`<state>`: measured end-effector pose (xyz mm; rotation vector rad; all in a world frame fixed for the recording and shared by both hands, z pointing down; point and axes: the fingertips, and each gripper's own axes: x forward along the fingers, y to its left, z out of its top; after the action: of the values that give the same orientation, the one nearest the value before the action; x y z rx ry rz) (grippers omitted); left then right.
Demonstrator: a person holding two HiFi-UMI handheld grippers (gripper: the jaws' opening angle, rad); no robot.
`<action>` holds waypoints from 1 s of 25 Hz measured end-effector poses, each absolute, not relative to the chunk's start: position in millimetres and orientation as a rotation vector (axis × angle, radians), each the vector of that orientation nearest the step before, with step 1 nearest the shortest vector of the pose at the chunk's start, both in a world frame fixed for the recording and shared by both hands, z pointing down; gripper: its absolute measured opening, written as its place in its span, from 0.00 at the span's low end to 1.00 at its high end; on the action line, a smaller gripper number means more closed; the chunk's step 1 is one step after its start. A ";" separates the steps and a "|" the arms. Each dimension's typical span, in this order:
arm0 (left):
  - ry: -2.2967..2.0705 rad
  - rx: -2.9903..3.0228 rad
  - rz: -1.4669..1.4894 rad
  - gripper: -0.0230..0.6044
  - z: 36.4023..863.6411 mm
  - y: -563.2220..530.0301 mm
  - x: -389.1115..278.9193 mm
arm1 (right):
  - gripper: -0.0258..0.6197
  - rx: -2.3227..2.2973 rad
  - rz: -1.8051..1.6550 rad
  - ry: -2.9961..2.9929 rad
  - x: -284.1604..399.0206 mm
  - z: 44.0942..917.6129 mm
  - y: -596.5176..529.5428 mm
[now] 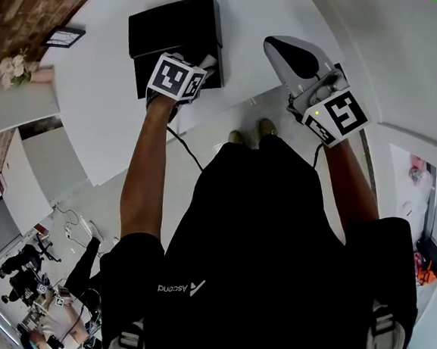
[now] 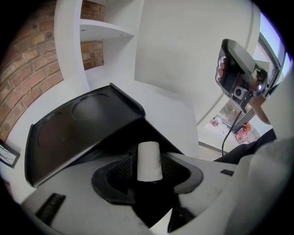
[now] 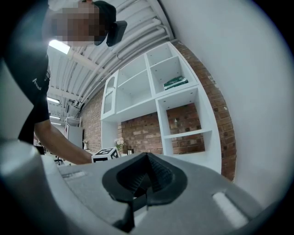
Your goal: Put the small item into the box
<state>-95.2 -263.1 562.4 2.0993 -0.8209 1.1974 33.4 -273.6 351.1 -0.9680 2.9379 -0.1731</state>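
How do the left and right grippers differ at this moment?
The left gripper has a small white cylinder between its jaws; the right gripper is shut and empty. The left gripper points at the open black box, the right gripper at white shelves. Both have ribbed black pads.

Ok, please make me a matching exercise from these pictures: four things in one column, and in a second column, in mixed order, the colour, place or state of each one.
Things:
1. small cylinder
2. box lid
3. right gripper
4. shelf unit

Descriptions:
A. jaws together, nothing between them
B. white, with a brick wall behind it
C. black, raised open
D. white, between the jaws of the left gripper

Pairs: 1-D, 2-C, 3-A, 4-B
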 end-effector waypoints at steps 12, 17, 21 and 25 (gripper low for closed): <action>-1.122 2.227 0.906 0.35 483.4 -250.8 -117.3 | 0.04 -0.908 -0.108 2.965 10.0 334.1 -249.7; -1.234 2.435 0.598 0.35 419.5 -244.6 -110.6 | 0.04 -0.868 -0.070 2.973 -5.8 322.4 -237.2; -1.309 2.588 0.385 0.28 374.9 -231.5 -105.4 | 0.04 -0.838 -0.045 2.977 -18.2 313.8 -226.2; -1.370 2.704 0.212 0.18 339.5 -215.2 -98.7 | 0.04 -0.808 -0.020 2.973 -27.2 303.3 -213.7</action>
<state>-98.7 -215.2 339.5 2.7044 -1.3700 0.2124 -27.2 -213.7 303.3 -0.8079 2.9731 -0.0198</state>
